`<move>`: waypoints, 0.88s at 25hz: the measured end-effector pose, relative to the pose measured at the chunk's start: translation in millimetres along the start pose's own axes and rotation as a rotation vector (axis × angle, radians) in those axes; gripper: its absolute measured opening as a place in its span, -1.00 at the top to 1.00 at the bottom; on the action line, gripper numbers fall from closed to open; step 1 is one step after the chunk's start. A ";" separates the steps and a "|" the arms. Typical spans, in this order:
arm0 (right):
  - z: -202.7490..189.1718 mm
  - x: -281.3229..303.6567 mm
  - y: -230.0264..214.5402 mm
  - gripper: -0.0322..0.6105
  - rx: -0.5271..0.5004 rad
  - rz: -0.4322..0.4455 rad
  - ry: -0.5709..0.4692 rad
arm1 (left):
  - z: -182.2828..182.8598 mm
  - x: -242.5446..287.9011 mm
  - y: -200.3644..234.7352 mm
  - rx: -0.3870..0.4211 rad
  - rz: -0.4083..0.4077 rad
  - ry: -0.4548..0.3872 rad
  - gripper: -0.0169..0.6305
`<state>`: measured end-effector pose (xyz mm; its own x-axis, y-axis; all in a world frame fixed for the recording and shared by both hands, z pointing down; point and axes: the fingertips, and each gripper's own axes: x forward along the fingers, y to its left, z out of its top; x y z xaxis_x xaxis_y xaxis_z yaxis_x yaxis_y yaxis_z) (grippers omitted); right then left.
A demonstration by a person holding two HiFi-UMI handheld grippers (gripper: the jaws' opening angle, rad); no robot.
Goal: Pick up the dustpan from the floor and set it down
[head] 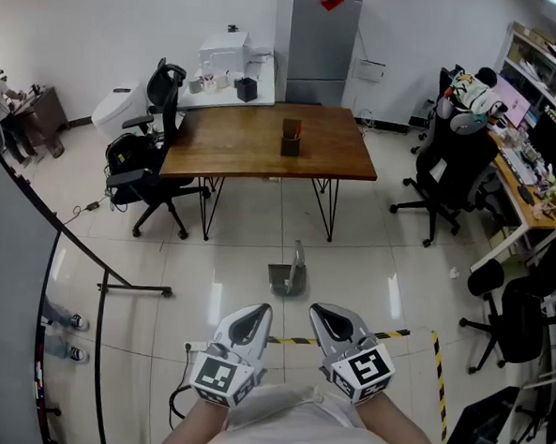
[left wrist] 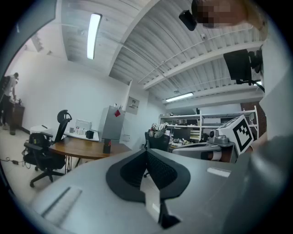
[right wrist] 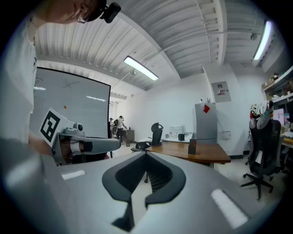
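Both grippers are held close to your body, the left gripper [head: 253, 316] and right gripper [head: 327, 315] each closed on nothing, and the pickup has not yet begun. The dustpan [head: 289, 275] sits on the floor [head: 378, 269] ahead of both grippers, about midway between them, handle raised. The next move likely calls for opening one gripper, reaching forward and down, and closing on that handle.

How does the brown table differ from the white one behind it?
The brown table is dark wood; the white table is pale. The brown table carries only a small dark holder; the white table is crowded with a white machine and boxes. Both are rectangular.
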<state>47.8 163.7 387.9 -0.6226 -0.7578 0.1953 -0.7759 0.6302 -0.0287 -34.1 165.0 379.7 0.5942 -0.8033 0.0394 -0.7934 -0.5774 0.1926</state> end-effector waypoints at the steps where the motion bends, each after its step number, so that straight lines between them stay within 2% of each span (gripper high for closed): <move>1: -0.7 3.2 1.0 0.89 0.000 -0.004 0.001 | -1.0 -0.8 3.7 -0.013 -0.003 0.005 0.90; 5: -4.0 17.0 1.8 0.89 0.007 -0.015 0.005 | -6.1 0.8 16.5 -0.029 -0.012 0.029 0.90; 9: -12.4 28.3 -8.2 0.89 0.023 -0.018 0.020 | -8.0 13.0 14.1 0.072 -0.035 0.043 0.90; 11: -15.4 36.2 -20.3 0.89 0.031 -0.016 0.026 | -4.8 27.5 21.2 0.052 -0.007 0.057 0.90; 14: -18.4 50.9 -48.4 0.89 0.027 -0.010 0.028 | -7.4 58.1 36.7 0.019 0.027 0.077 0.90; 18: -22.6 79.1 -100.8 0.89 0.044 -0.006 0.035 | -22.6 111.9 59.0 0.044 0.039 0.068 0.90; 22: -9.3 109.2 -152.4 0.89 0.044 0.017 0.034 | -5.1 167.4 73.8 0.071 0.063 0.073 0.90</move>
<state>99.0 -13.5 422.7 -0.6325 -0.7404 0.2274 -0.7695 0.6343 -0.0748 7.5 -11.4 405.6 0.5488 -0.8271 0.1211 -0.8353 -0.5371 0.1173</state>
